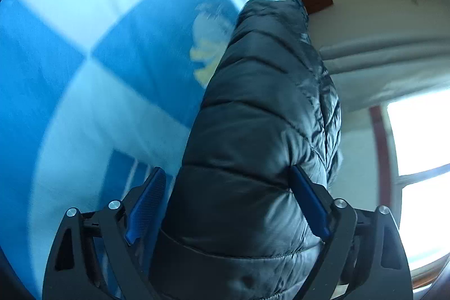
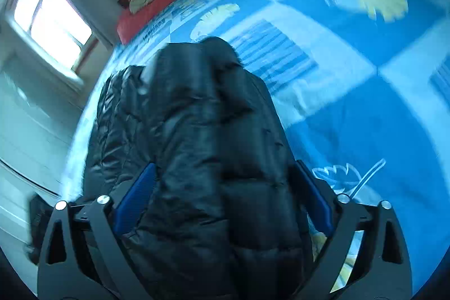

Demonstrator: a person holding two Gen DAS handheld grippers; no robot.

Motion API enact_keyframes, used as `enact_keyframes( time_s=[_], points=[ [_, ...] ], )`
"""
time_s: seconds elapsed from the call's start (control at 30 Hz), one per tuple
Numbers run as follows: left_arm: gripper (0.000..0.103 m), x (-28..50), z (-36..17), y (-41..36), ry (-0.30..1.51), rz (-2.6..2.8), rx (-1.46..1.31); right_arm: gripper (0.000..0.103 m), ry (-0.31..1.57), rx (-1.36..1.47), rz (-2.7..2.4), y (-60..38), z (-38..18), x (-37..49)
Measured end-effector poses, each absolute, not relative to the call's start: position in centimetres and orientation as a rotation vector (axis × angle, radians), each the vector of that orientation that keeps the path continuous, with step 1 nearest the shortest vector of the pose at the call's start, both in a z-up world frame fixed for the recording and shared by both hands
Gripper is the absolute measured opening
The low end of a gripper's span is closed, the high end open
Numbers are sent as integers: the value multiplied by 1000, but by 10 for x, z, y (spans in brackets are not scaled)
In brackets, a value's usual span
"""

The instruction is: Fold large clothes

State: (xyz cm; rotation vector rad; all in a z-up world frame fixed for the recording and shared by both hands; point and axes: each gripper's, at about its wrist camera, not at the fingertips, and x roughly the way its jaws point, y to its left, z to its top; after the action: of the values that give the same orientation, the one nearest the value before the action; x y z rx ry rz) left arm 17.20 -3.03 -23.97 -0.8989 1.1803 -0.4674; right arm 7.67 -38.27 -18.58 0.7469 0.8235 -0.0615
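Jacket (image 1: 253, 131), black, quilted and glossy, bulges in puffy channels between our blue ribbed pads. We clamp it with the left hand-held gripper (image 1: 227, 204) and likewise pinch a thick fold with the right hand-held gripper (image 2: 222, 198). It hangs above the bed (image 2: 365, 103), whose soft cover shows blue and white squares with yellow prints.

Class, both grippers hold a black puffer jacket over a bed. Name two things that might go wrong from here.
1. The jacket is thick and glossy, so it may slip from the left gripper or right gripper.
2. Both views are motion-blurred, so a fast swing might drop it crooked on the bedspread.
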Motion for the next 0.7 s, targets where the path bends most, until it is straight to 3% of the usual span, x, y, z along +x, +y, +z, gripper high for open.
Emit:
enact_keyframes(
  time_s=[0.13,0.5,0.7],
  points=[
    [89,165,-240,-37,1160,-437,-911,101,815,871,-5,-392,-204,75],
    [92,163,-238,-62,1177,-415,-917,99,812,860,26,-376,-203,71],
    [90,174,-234,-70,1185,-423,-903,65,807,908,94,-374,-206,72]
  ],
)
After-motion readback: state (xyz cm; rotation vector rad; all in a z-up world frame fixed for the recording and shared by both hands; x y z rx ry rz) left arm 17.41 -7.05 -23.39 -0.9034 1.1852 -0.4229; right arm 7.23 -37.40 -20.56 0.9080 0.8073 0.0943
